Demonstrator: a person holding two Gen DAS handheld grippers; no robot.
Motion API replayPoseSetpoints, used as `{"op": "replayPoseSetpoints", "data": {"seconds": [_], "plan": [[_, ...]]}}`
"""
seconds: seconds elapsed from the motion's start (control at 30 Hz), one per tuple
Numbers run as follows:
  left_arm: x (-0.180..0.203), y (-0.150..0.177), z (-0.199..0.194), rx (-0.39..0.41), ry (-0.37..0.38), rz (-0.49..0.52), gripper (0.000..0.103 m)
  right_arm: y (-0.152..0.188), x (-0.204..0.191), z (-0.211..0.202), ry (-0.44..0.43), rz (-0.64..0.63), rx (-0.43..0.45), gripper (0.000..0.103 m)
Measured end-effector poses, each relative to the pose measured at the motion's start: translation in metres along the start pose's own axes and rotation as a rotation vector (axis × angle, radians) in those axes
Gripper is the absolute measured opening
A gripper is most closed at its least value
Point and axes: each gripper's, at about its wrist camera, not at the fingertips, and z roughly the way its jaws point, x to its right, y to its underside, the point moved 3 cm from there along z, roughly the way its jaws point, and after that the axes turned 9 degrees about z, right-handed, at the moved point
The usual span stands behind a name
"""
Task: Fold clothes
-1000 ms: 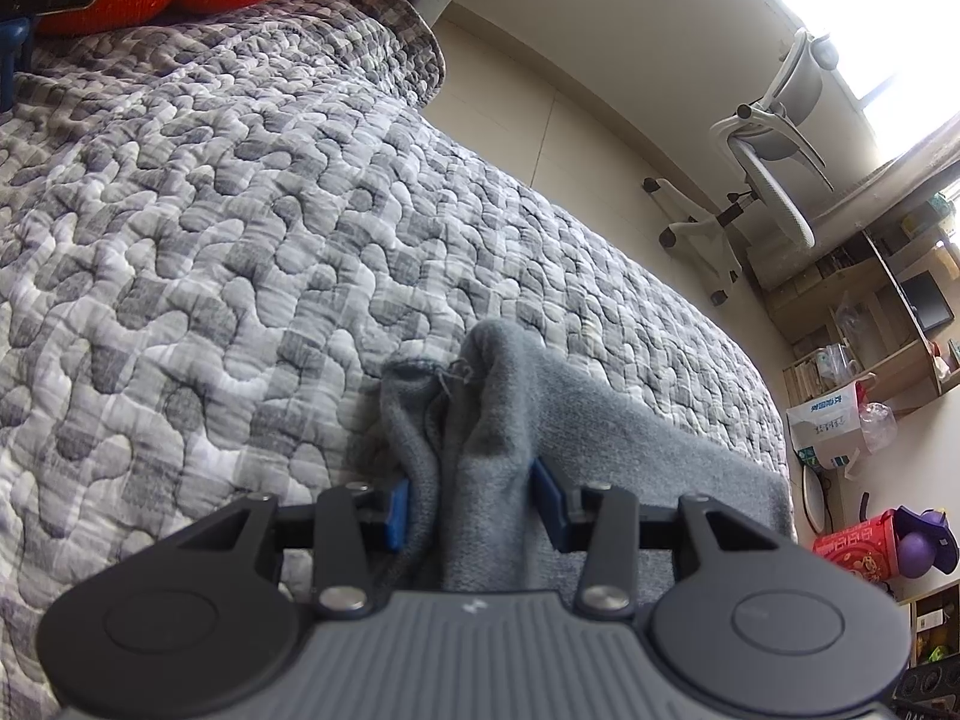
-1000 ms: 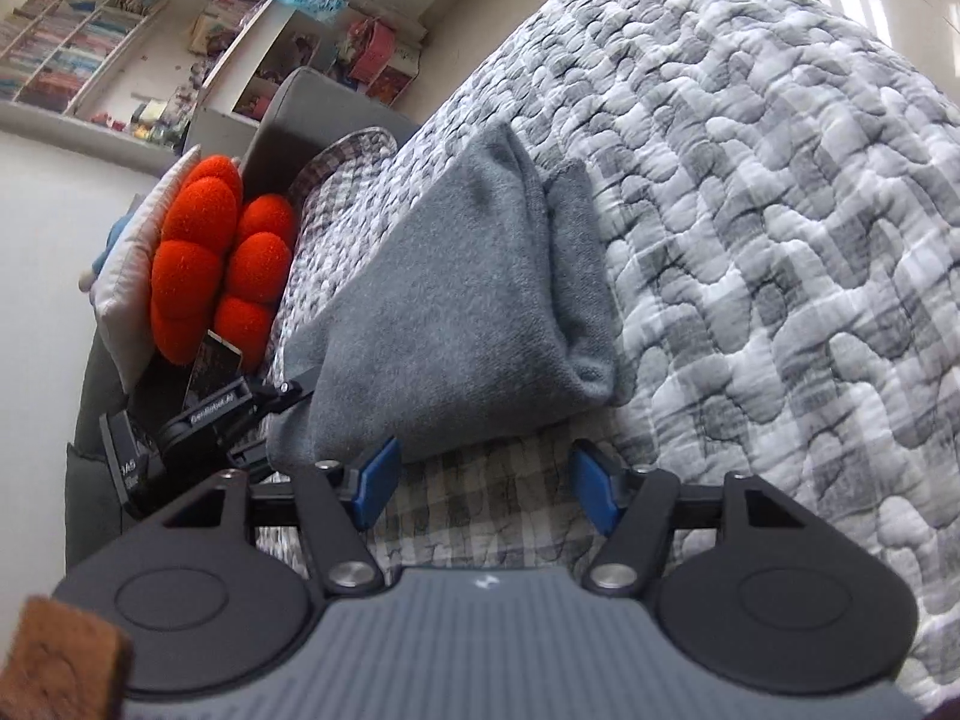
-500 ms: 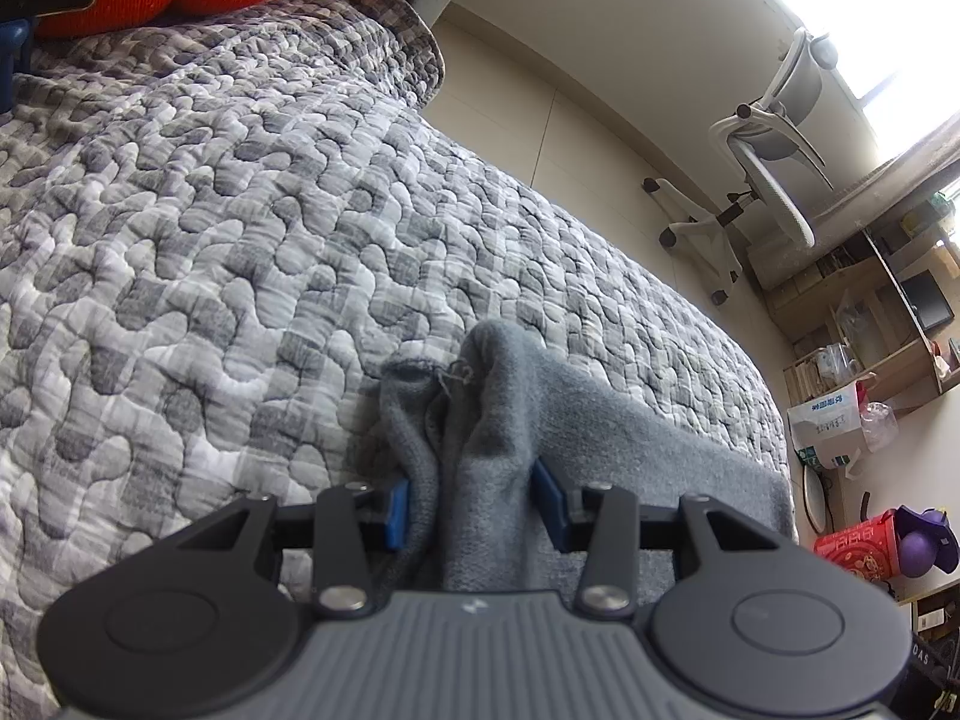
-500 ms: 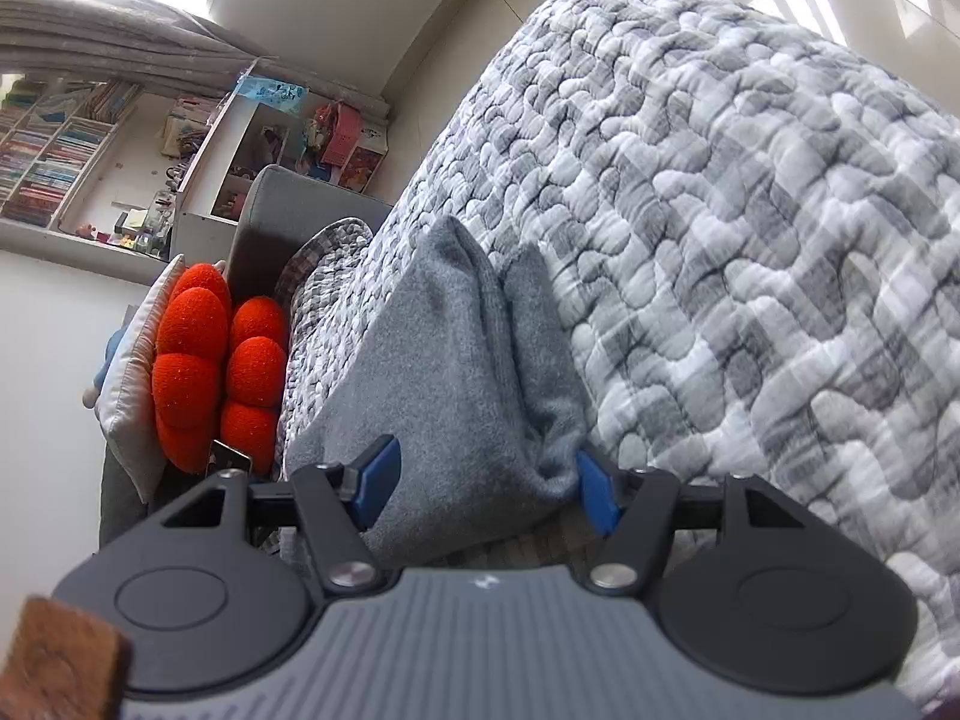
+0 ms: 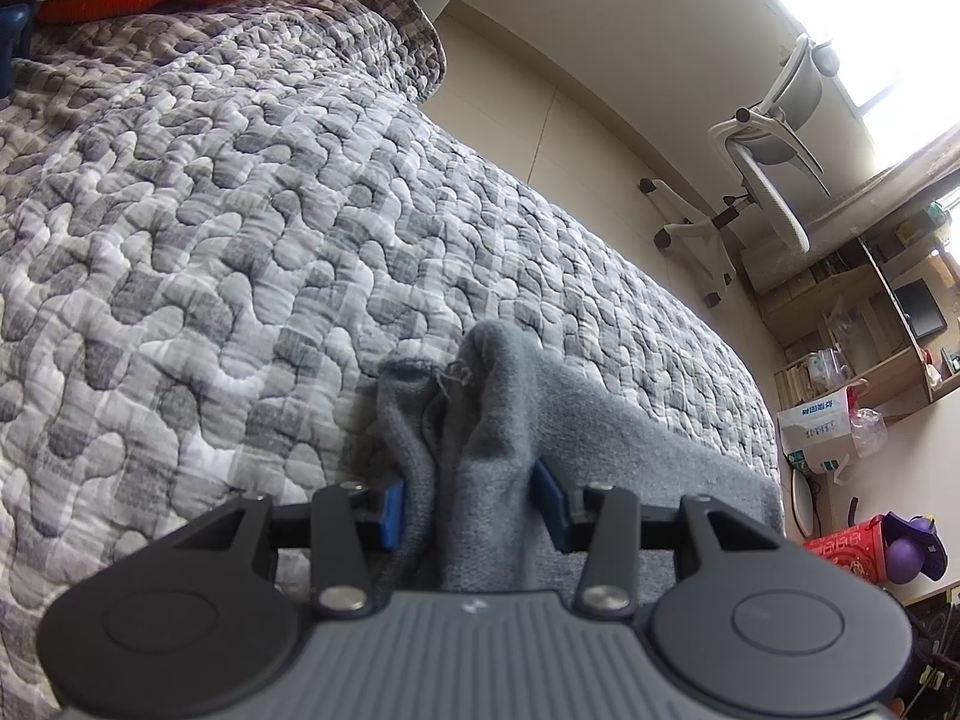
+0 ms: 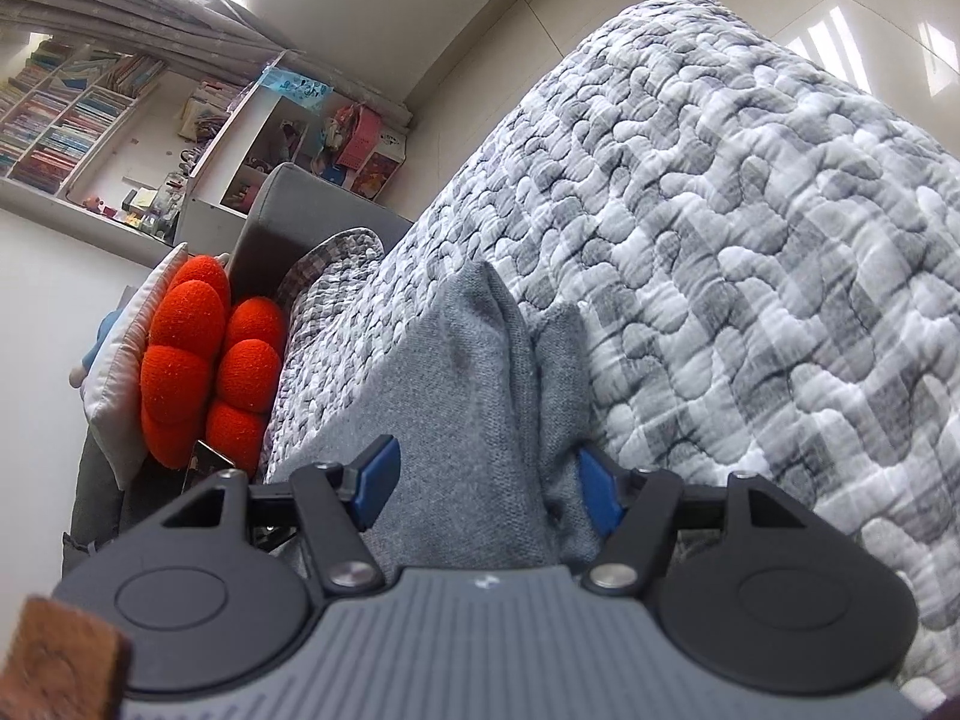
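The bed fills most of what I see, covered in a grey and white quilt with a wavy stitched pattern. On the quilt lies the grey garment, soft and knitted, bunched into folds where I have hold of it and lying between my two tools.

Past the head of the bed in my right view sits an orange cushion made of round lobes, leaning against a white pillow, with bookshelves on the wall behind. In my left view a white office chair stands on the floor beyond the bed, near a wooden shelf unit.

My left tool is pinched on a gathered edge of the garment, the blue pads pressing cloth from both sides. My right tool is set wider, its pads on either side of a thick fold; I cannot tell whether they actually squeeze it.
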Motion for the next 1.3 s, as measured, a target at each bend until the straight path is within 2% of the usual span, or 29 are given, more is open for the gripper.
{"op": "replayPoseSetpoints", "data": {"seconds": [0.37,0.67,0.73,0.8,0.87,1.03,1.17,1.3], "plan": [[0.0,0.002,-0.001,-0.002,0.009,-0.014,0.045,-0.004,-0.006,0.008,0.018,0.002,0.031,0.068],[0.003,0.001,-0.002,-0.003,0.007,-0.011,0.045,-0.002,-0.017,0.015,0.051,-0.076,0.056,0.067],[0.003,0.001,-0.002,-0.004,0.008,-0.012,0.045,0.0,-0.018,0.017,0.067,-0.103,0.06,0.065],[0.003,0.001,-0.002,-0.004,0.008,-0.012,0.045,0.001,-0.018,0.019,0.081,-0.118,0.065,0.055],[0.003,0.002,-0.002,-0.004,0.008,-0.012,0.045,0.002,-0.017,0.02,0.088,-0.124,0.068,0.049],[0.005,0.002,-0.001,-0.002,0.006,-0.004,0.045,0.006,-0.022,0.024,0.106,-0.162,0.073,0.045],[0.008,0.002,-0.001,0.0,0.005,0.005,0.045,0.01,-0.03,0.025,0.12,-0.21,0.086,0.035],[0.011,0.002,-0.001,0.004,0.002,0.015,0.045,0.015,-0.037,0.028,0.15,-0.277,0.102,0.034]]}}
